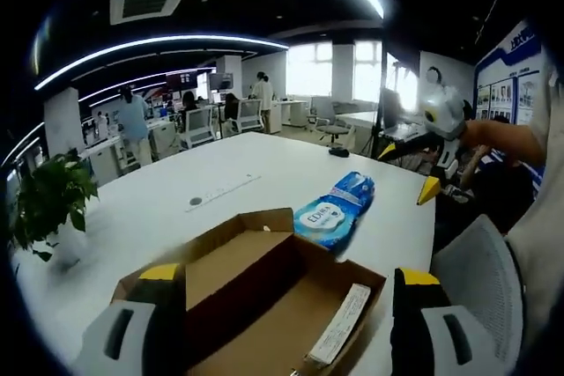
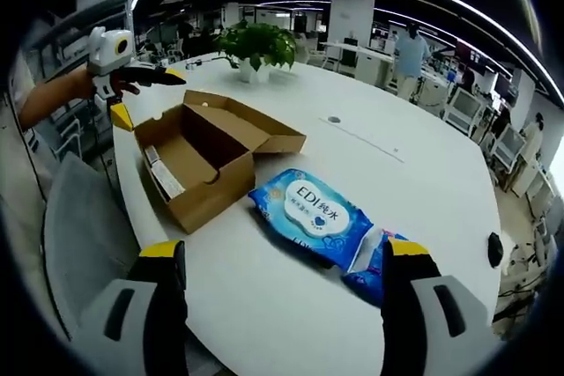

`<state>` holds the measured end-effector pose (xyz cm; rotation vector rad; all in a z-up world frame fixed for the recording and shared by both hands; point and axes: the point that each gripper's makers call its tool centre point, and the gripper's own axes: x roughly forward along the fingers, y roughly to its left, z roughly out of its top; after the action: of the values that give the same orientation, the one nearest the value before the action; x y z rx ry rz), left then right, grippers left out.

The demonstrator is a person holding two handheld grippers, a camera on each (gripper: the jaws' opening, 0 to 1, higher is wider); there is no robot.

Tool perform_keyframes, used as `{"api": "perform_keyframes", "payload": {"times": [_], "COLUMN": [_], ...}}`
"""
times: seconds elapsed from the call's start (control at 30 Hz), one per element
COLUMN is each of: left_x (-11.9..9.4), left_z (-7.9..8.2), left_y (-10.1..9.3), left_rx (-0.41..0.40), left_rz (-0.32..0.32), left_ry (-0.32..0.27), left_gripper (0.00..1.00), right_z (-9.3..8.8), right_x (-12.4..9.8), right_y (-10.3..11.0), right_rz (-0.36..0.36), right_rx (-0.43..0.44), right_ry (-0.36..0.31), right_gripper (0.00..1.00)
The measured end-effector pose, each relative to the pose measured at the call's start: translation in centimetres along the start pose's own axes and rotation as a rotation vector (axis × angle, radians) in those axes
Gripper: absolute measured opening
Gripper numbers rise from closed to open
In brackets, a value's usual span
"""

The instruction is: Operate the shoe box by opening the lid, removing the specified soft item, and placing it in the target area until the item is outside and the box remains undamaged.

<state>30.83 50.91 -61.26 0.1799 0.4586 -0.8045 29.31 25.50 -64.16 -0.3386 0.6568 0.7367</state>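
An open brown shoe box (image 1: 264, 301) lies on the white table (image 1: 176, 191) right in front of my left gripper (image 1: 289, 275), whose jaws stand wide open on either side of it. Its lid is folded back, and a white label strip (image 1: 344, 323) lies inside. A blue pack of wet wipes (image 1: 335, 209) rests on the table just beyond the box. My right gripper (image 2: 284, 248) hovers open over the table's edge, the wipes pack (image 2: 308, 213) just ahead of it and the box (image 2: 203, 165) further left. The left gripper (image 2: 146, 97) appears past the box, the right gripper (image 1: 408, 171) past the pack.
A potted plant (image 2: 256, 46) stands at the table's far end beyond the box. A small black object (image 2: 493, 248) lies near the table edge. A grey chair (image 1: 476, 261) sits close to the table. People and desks fill the office behind.
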Motion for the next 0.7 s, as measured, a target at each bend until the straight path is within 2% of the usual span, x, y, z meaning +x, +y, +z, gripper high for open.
{"api": "perform_keyframes", "payload": {"times": [0.17,0.43,0.7], "left_x": [-1.6,-4.0,-6.0], "left_z": [-0.7,-2.2,-3.1], "left_y": [0.7,1.5,2.2], "left_rx": [-0.024,-0.03,-0.048], "left_rz": [0.045,0.091,0.146], "left_ry": [-0.018,-0.01,-0.015], "left_gripper": [1.0,1.0,1.0], "right_z": [0.9,2.3,3.7], "right_x": [0.8,2.1,4.0], "right_y": [1.2,2.7,5.3], "right_rz": [0.042,0.11,0.208], "right_rx": [-0.062,-0.12,-0.216], "right_ry": [0.004,0.006,0.01], "right_gripper": [0.83,0.79,0.75]}}
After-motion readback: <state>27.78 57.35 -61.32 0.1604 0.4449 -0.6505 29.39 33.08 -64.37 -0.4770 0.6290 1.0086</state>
